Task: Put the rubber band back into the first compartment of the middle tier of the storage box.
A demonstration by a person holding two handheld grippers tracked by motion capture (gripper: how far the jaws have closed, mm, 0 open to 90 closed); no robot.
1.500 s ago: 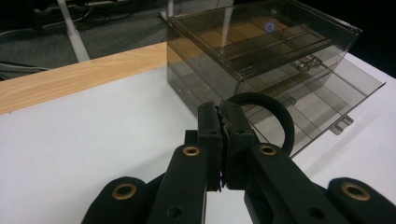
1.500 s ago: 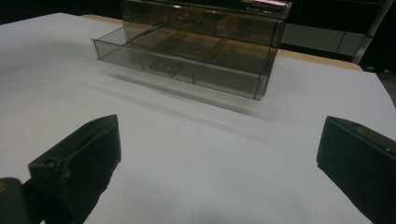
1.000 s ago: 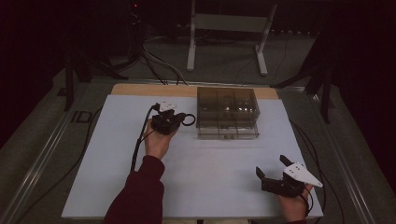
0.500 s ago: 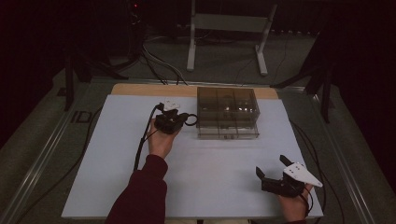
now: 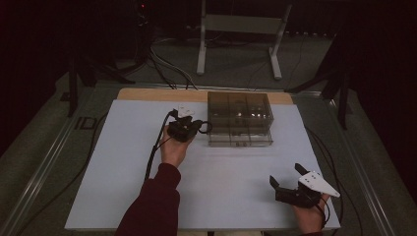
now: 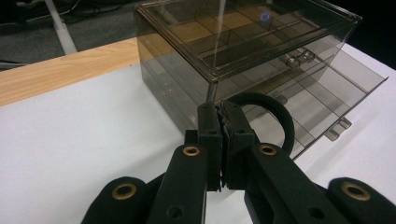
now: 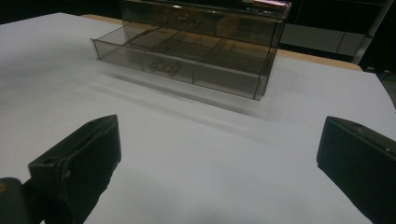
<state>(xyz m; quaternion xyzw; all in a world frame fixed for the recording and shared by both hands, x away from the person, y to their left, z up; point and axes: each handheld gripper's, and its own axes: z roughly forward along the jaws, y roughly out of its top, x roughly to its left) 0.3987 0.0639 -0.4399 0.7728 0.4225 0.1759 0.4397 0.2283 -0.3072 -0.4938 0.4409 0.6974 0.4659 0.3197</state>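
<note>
R gripper (image 5: 289, 180) sits at the near right edge of the white table (image 5: 123, 162), jaws spread wide w/ nothing between. Farther up, L gripper (image 5: 197, 126) is clamped on a black ring (image 6: 273, 116), held just beside the smoky clear drawer box (image 5: 240, 118), bottom drawer pulled out.

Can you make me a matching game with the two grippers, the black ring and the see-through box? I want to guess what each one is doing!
Things:
1. left gripper
2. right gripper
3. black ring
4. clear box

States:
A. bottom drawer pulled out
B. jaws wide apart, holding nothing
C. pinched between two jaws
D. shut on something, beside the box

Pairs: 1-D, 2-B, 3-C, 4-A
</note>
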